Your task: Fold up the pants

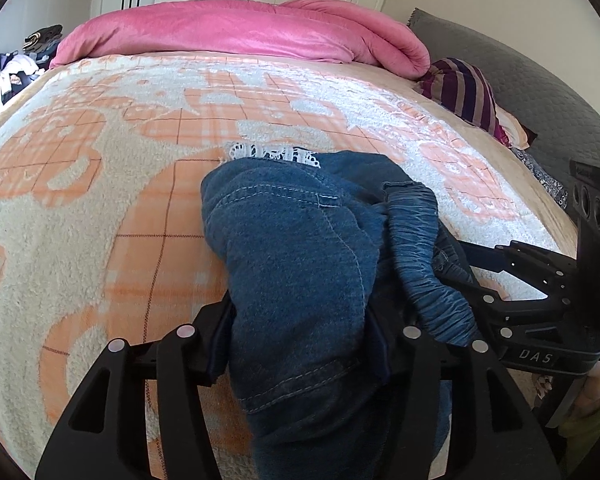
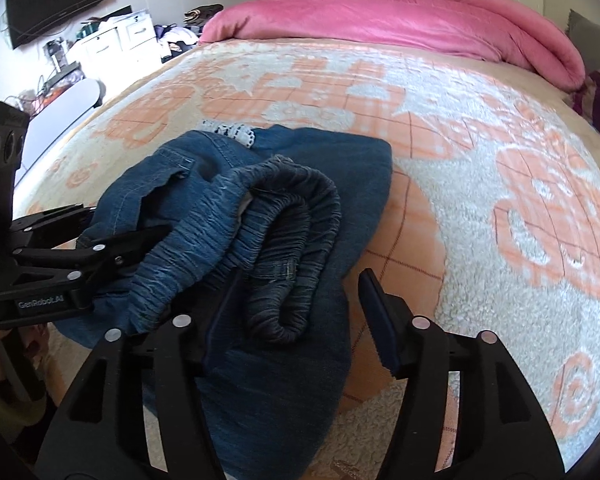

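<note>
With the left gripper [image 1: 300, 344] and right gripper [image 2: 296, 312] both spread around the bunched jeans [image 2: 284, 208], we risk the loose folds slumping apart on the bed [image 2: 480, 280].

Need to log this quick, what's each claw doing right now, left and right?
Left claw: jeans fill the gap; grip cannot be told.
Right claw: open, jeans against one finger only.

Wide bed [image 1: 100, 208] fills the frame under an orange-and-cream blanket [image 1: 60, 264]. Blue denim pants [image 1: 300, 248] heaped at lower centre, pink duvet [image 1: 240, 32] bunched along the top, striped cloth [image 1: 464, 88] upper right.
</note>
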Motion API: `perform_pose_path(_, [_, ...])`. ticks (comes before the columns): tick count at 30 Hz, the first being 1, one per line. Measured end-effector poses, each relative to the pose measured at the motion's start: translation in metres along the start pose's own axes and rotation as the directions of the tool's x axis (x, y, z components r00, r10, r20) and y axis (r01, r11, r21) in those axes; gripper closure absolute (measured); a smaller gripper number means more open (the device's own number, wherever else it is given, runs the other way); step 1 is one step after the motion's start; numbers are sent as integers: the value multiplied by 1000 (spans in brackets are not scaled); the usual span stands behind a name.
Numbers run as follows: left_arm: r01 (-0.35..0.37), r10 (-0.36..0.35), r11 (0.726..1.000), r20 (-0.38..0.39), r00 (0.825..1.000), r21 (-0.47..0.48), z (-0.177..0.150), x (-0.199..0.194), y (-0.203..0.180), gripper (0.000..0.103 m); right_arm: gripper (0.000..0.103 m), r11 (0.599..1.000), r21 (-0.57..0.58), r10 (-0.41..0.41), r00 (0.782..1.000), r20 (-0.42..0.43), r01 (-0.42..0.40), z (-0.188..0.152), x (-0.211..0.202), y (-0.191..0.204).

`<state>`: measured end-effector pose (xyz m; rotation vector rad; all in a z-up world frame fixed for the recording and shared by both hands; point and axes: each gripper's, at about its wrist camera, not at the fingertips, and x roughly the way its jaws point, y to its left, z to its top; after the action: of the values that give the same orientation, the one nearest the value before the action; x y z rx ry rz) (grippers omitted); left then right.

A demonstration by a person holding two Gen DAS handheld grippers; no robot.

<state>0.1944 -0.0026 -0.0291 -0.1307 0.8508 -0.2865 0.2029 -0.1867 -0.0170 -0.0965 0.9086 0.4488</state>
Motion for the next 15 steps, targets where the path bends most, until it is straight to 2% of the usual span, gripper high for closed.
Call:
perform_pose_path(1, [-2, 2, 1000, 0, 1000, 3, 0, 0, -1, 48, 47, 1000, 6, -3, 1000, 1, 3, -1, 0, -1])
perform_pose_path(11, [-5, 5, 1000, 6, 1000, -3, -1, -4, -1, 44, 38, 1000, 12, -24, 999, 39, 23, -3, -7, -2])
perform_pose_path(15, [-4, 4, 1000, 18, 1000, -8, -2, -11, -1, 40, 29, 999, 23, -27, 998, 59, 26, -4, -14, -6])
